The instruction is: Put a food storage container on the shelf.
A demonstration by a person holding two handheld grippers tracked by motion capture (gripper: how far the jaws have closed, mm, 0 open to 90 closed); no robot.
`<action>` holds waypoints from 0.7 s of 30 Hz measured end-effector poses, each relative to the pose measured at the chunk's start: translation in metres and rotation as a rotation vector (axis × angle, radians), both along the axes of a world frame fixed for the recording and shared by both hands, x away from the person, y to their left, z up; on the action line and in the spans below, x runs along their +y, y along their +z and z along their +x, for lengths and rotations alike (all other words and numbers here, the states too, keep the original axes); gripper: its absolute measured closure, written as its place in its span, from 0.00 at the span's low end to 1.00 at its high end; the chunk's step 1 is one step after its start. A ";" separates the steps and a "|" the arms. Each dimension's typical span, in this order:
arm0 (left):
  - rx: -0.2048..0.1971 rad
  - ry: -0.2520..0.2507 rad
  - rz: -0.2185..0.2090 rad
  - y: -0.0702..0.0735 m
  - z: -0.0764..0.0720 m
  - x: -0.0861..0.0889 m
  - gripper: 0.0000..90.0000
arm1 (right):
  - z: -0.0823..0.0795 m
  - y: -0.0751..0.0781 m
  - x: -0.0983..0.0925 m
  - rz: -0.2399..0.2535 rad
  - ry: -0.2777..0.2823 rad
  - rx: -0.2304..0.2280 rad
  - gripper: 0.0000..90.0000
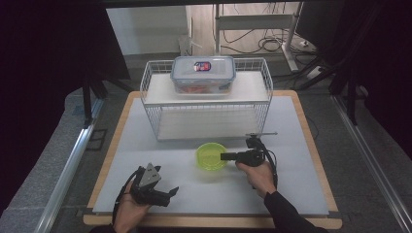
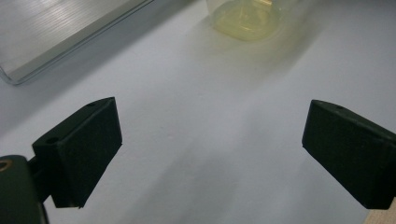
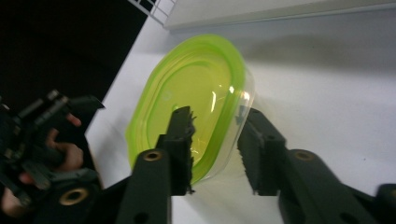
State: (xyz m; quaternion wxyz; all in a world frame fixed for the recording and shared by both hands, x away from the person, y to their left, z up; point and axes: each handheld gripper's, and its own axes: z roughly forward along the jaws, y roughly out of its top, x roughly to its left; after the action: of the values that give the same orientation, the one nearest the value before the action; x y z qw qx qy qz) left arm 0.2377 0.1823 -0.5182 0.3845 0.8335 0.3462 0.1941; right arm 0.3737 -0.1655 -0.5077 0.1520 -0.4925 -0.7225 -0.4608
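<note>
A small clear container with a lime-green lid (image 1: 212, 156) stands on the white table top in front of the wire rack. My right gripper (image 1: 224, 156) reaches it from the right. In the right gripper view its jaws (image 3: 217, 126) straddle the container's near rim (image 3: 191, 88): one fingertip lies over the green lid and the other beside the clear wall, with a little room left. My left gripper (image 1: 172, 192) rests low near the table's front left, held in a hand. Its jaws (image 2: 212, 149) stand wide apart over bare table, the container (image 2: 247, 18) far ahead.
A white wire rack (image 1: 206, 92) stands at the back middle of the table. On its top shelf sits a clear box with a blue-rimmed lid (image 1: 203, 73). The wooden table edge (image 1: 311, 127) frames the white mat. Dark floor and metal rails lie at both sides.
</note>
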 end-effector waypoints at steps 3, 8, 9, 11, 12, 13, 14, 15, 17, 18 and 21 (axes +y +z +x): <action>-0.001 0.000 0.001 0.000 0.000 -0.001 0.05 | 0.002 -0.002 -0.003 0.025 -0.017 0.018 0.87; -0.004 0.000 0.003 0.000 0.000 -0.001 0.05 | 0.002 -0.002 -0.004 0.031 -0.014 0.021 0.90; -0.005 0.000 0.002 0.000 0.000 0.000 0.05 | 0.001 -0.001 -0.003 0.025 -0.012 0.017 0.90; -0.006 0.001 0.001 0.000 0.000 0.000 0.05 | -0.001 0.004 -0.002 0.010 -0.006 -0.005 0.90; -0.005 0.001 -0.001 0.000 0.000 0.000 0.05 | -0.001 0.007 -0.002 0.016 -0.005 -0.008 0.90; -0.006 0.001 -0.002 0.001 0.000 0.000 0.05 | -0.001 0.010 -0.002 0.023 -0.002 -0.019 0.90; -0.006 0.002 -0.003 0.001 0.000 0.000 0.05 | -0.002 0.014 -0.002 0.027 0.000 -0.024 0.90; -0.006 0.002 -0.004 0.001 0.000 0.000 0.05 | -0.002 0.017 -0.002 0.031 0.004 -0.032 0.90; -0.006 0.001 -0.004 0.001 0.000 0.000 0.05 | -0.003 0.025 -0.001 0.036 0.010 -0.043 0.90; -0.005 0.001 -0.005 0.001 0.000 0.000 0.05 | -0.003 0.029 -0.001 0.037 0.015 -0.049 0.90; -0.006 0.001 -0.005 0.001 0.000 0.000 0.05 | -0.003 0.041 -0.001 0.040 0.023 -0.068 0.90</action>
State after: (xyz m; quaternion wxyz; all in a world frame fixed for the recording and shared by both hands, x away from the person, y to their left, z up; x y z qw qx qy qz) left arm 0.2374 0.1825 -0.5172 0.3874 0.8318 0.3458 0.1959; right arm 0.3709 -0.1663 -0.4670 0.1423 -0.4651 -0.7234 -0.4899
